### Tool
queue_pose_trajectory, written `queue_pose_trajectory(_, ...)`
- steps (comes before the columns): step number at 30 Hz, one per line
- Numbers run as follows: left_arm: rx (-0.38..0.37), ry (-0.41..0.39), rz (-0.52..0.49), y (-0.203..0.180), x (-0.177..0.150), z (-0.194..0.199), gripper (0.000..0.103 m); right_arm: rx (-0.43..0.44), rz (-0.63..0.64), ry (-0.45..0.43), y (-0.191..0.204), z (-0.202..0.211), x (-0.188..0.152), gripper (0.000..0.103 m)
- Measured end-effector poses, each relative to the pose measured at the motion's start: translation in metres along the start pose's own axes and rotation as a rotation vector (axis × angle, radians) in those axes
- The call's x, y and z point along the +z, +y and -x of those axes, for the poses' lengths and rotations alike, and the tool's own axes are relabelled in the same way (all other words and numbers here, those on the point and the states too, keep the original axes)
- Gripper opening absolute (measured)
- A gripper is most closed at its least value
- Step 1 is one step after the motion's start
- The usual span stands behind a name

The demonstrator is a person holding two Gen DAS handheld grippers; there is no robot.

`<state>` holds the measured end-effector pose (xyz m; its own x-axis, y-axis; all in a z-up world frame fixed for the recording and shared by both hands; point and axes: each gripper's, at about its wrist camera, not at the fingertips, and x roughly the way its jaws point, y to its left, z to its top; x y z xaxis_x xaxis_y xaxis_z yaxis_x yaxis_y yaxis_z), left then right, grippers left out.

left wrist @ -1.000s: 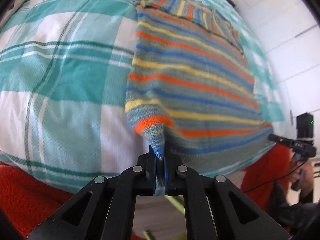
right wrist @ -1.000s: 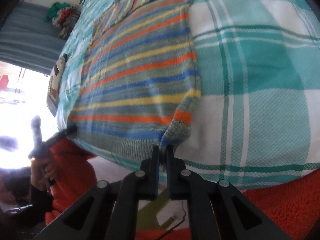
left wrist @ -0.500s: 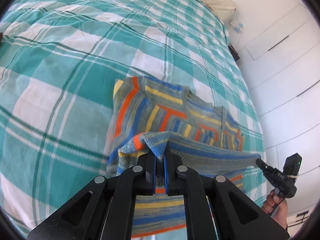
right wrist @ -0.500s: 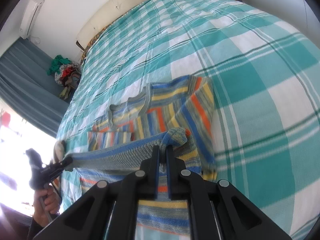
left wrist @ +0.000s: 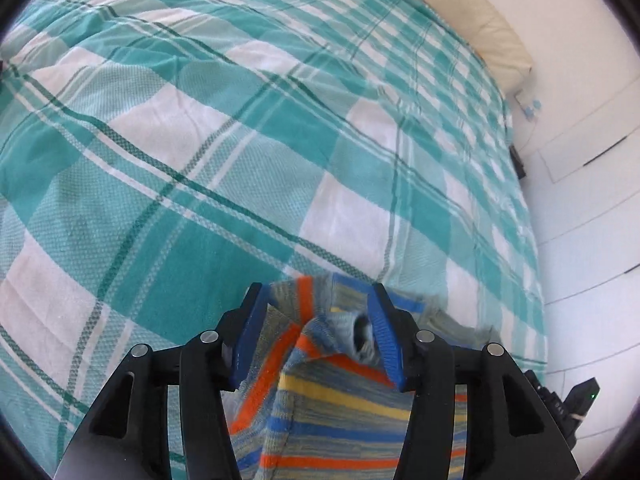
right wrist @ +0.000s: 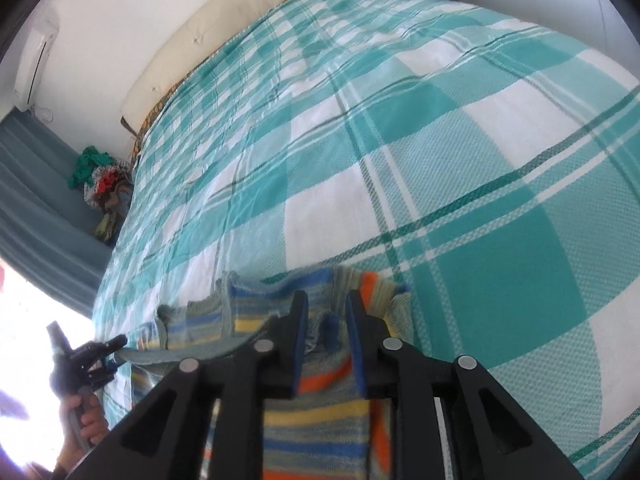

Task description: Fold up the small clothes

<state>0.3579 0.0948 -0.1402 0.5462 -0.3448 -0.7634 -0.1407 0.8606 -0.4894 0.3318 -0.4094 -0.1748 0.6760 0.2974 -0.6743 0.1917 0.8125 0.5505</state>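
A small striped knit sweater (left wrist: 320, 400) in blue, orange, yellow and grey lies folded on the teal and white plaid bedspread (left wrist: 200, 160). My left gripper (left wrist: 318, 300) is open, its blue-padded fingers either side of a loose corner of the sweater. The sweater also shows in the right wrist view (right wrist: 312, 420). My right gripper (right wrist: 326, 300) is open over its other corner, with cloth lying between the fingers. The left gripper shows at the left edge of the right wrist view (right wrist: 116, 342), at the sweater's hem.
The bedspread (right wrist: 440, 160) stretches far ahead in both views. A cream headboard cushion (right wrist: 224, 20) lies at the far end. A pile of clothes (right wrist: 100, 176) sits by the blue curtain at left. White wardrobe doors (left wrist: 592, 200) stand at right.
Both grippers carried the sweater's bottom hem up and forward over its top, then opened and let the corners go. The sweater now lies folded in half.
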Motion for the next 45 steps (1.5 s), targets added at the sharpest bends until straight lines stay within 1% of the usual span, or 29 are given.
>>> queue_pose_trajectory(2,-0.004,-0.01,-0.1,-0.005,-0.006,0.015,0.053,0.03,0.059,-0.01,0.008,0.016,0.001,0.023)
queue_pose_trajectory(3,-0.017,-0.003,-0.166,-0.01,-0.012,0.021,0.053,0.034,0.116,0.016,0.016,0.02,0.0,0.023)
queue_pose_trajectory(5,-0.096,0.046,-0.286,-0.024,-0.032,0.026,0.055,0.059,0.225,0.107,0.034,0.017,-0.008,0.023)
queue_pose_trajectory(7,-0.163,0.124,-0.38,-0.043,-0.053,0.016,0.062,0.108,0.284,0.223,0.05,0.001,-0.018,0.023)
queue_pose_trajectory(8,-0.16,0.143,-0.426,-0.054,-0.061,0.006,0.066,0.112,0.298,0.272,0.057,-0.011,-0.021,0.023)
queue_pose_trajectory(9,-0.122,0.144,-0.474,-0.062,-0.068,-0.005,0.068,0.102,0.311,0.312,0.061,-0.026,-0.025,0.024)
queue_pose_trajectory(10,-0.05,0.136,-0.507,-0.067,-0.071,-0.019,0.068,0.075,0.321,0.332,0.065,-0.041,-0.027,0.026)
queue_pose_trajectory(11,0.036,0.137,-0.513,-0.066,-0.071,-0.033,0.067,0.014,0.321,0.323,0.066,-0.054,-0.026,0.027)
queue_pose_trajectory(12,0.099,0.142,-0.483,-0.058,-0.068,-0.044,0.061,-0.054,0.32,0.294,0.065,-0.063,-0.025,0.026)
queue_pose_trajectory(13,0.105,0.138,-0.432,-0.05,-0.064,-0.045,0.048,-0.111,0.318,0.248,0.064,-0.067,-0.021,0.026)
queue_pose_trajectory(14,0.076,0.127,-0.38,-0.044,-0.06,-0.039,0.047,-0.147,0.3,0.196,0.062,-0.062,-0.018,0.026)
queue_pose_trajectory(15,0.047,0.117,-0.347,-0.038,-0.06,-0.028,0.049,-0.16,0.273,0.156,0.061,-0.054,-0.015,0.027)
queue_pose_trajectory(17,0.005,0.085,-0.394,-0.041,-0.073,-0.001,0.067,-0.116,0.27,0.112,0.063,-0.027,-0.016,0.028)
queue_pose_trajectory(19,-0.034,0.064,-0.497,-0.049,-0.101,0.024,0.073,-0.041,0.354,0.127,0.072,0.0,-0.029,0.028)
queue_pose_trajectory(21,-0.071,0.102,-0.575,-0.052,-0.135,0.035,0.074,0.037,0.426,0.189,0.078,0.021,-0.054,0.029)
queue_pose_trajectory(22,-0.05,0.126,-0.601,-0.049,-0.151,0.034,0.074,0.067,0.451,0.223,0.079,0.029,-0.071,0.029)
queue_pose_trajectory(23,-0.01,0.153,-0.614,-0.043,-0.166,0.03,0.068,0.074,0.475,0.255,0.075,0.034,-0.088,0.03)
queue_pose_trajectory(25,0.075,0.179,-0.637,-0.026,-0.192,0.025,0.056,0.004,0.508,0.315,0.06,0.032,-0.124,0.031)
queue_pose_trajectory(27,0.072,0.15,-0.634,-0.013,-0.205,0.041,0.056,-0.136,0.502,0.355,0.029,0.032,-0.155,0.027)
queue_pose_trajectory(28,0.087,0.16,-0.625,-0.008,-0.209,0.048,0.056,-0.121,0.483,0.308,0.019,0.044,-0.163,0.027)
queue_pose_trajectory(29,0.1,0.167,-0.619,-0.005,-0.213,0.055,0.052,-0.13,0.478,0.283,0.015,0.055,-0.169,0.026)
queue_pose_trajectory(31,0.139,0.171,-0.6,-0.002,-0.221,0.07,0.051,-0.163,0.479,0.263,0.016,0.071,-0.179,0.027)
queue_pose_trajectory(33,0.15,0.163,-0.56,0.0,-0.233,0.084,0.056,-0.222,0.458,0.242,0.021,0.085,-0.187,0.038)
queue_pose_trajectory(35,0.146,0.118,-0.541,-0.001,-0.248,0.098,0.077,-0.197,0.413,0.21,0.025,0.1,-0.197,0.041)
queue_pose_trajectory(37,0.176,0.063,-0.544,-0.006,-0.263,0.104,0.085,-0.175,0.403,0.174,0.029,0.114,-0.213,0.05)
queue_pose_trajectory(40,0.213,0.054,-0.551,-0.007,-0.282,0.098,0.088,-0.216,0.43,0.107,0.031,0.125,-0.242,0.06)
queue_pose_trajectory(42,0.24,0.064,-0.552,-0.004,-0.292,0.086,0.089,-0.257,0.432,0.095,0.025,0.122,-0.259,0.062)
queue_pose_trajectory(43,0.252,0.068,-0.55,0.0,-0.297,0.082,0.094,-0.26,0.428,0.094,0.021,0.12,-0.265,0.063)
queue_pose_trajectory(45,0.252,0.043,-0.547,0.005,-0.303,0.082,0.097,-0.255,0.433,0.064,0.019,0.117,-0.274,0.065)
